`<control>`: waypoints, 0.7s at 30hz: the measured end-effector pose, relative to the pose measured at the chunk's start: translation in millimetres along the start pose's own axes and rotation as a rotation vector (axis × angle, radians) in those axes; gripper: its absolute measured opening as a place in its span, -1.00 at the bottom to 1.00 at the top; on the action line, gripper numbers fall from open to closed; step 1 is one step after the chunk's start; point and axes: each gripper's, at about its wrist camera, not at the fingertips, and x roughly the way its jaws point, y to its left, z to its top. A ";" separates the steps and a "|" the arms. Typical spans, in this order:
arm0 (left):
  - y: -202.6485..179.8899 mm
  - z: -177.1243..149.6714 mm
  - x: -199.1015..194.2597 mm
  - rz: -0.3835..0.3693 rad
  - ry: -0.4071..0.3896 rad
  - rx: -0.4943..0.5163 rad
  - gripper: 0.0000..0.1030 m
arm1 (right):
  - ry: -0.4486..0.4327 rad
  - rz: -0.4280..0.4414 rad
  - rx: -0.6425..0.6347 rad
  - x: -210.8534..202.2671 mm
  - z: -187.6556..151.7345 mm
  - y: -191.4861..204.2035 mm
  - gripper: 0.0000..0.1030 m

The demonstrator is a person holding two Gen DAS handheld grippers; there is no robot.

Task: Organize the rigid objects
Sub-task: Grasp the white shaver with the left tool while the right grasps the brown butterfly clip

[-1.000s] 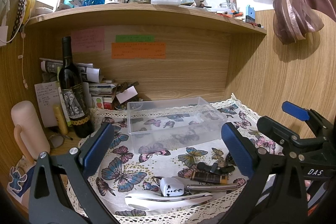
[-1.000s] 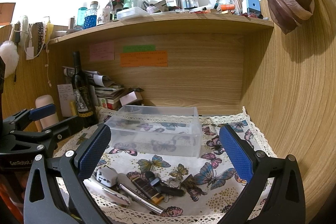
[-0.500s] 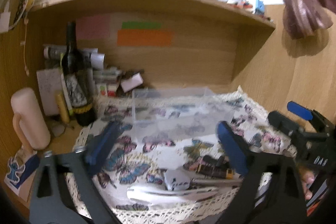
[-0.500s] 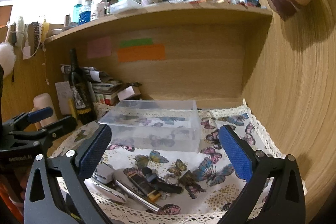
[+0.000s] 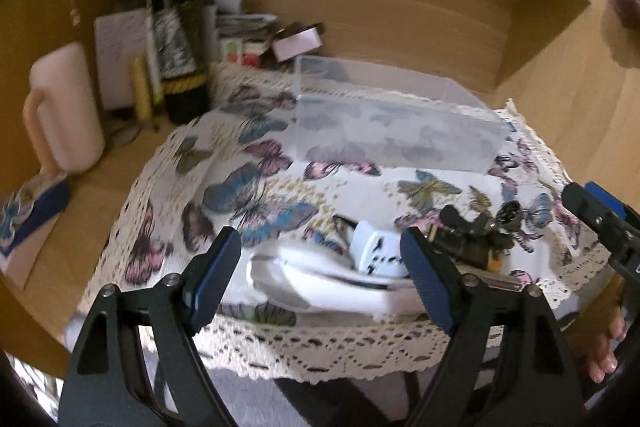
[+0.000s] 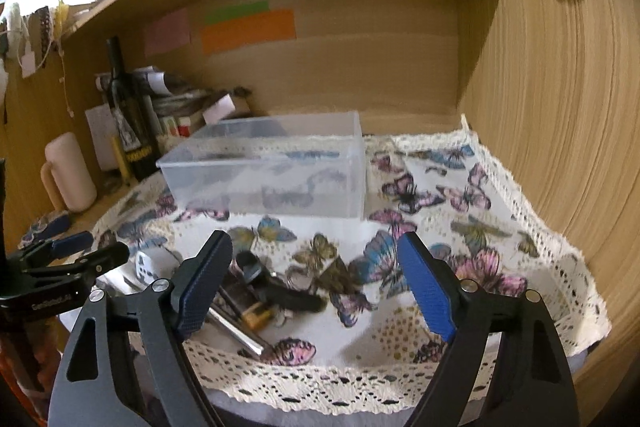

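A clear plastic box stands empty at the back of the butterfly cloth. Near the front edge lie a white adapter, a long white object, a black key fob, a brown-and-yellow lighter-like item and a silver rod. My left gripper is open, its fingers either side of the white object and adapter. My right gripper is open above the key fob pile. Each gripper shows at the other view's edge.
A dark wine bottle, a pink mug-like container, papers and small boxes stand at the back left. A wooden wall closes the right side. The cloth's lace edge hangs over the front.
Both grippers have tilted down and moved in toward the items at the front of the cloth. The left moved most and its view is blurred. Both stay open.
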 end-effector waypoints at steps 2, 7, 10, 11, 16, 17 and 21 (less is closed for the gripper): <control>1.5 -5.2 3.5 -0.003 0.020 -0.034 0.61 | 0.006 -0.002 -0.001 2.3 -1.9 -1.8 0.61; -0.2 -13.7 17.1 -0.002 0.060 -0.059 0.62 | 0.016 -0.004 -0.004 6.4 -5.4 -5.2 0.61; 5.4 -15.3 28.8 -0.038 0.102 -0.093 0.43 | 0.031 -0.015 -0.010 11.1 -7.1 -6.6 0.61; 7.8 -16.6 35.1 -0.052 0.126 -0.106 0.33 | 0.038 -0.018 -0.009 13.2 -8.1 -8.2 0.61; 5.8 -17.3 35.2 -0.046 0.097 -0.085 0.21 | 0.077 -0.023 0.004 23.5 -12.5 -16.0 0.61; 5.1 -17.5 35.9 -0.045 0.093 -0.081 0.21 | 0.084 -0.024 0.005 25.2 -13.1 -16.5 0.61; 0.6 -16.2 39.5 -0.044 0.082 -0.031 0.21 | 0.117 -0.022 -0.019 34.9 -13.8 -17.5 0.61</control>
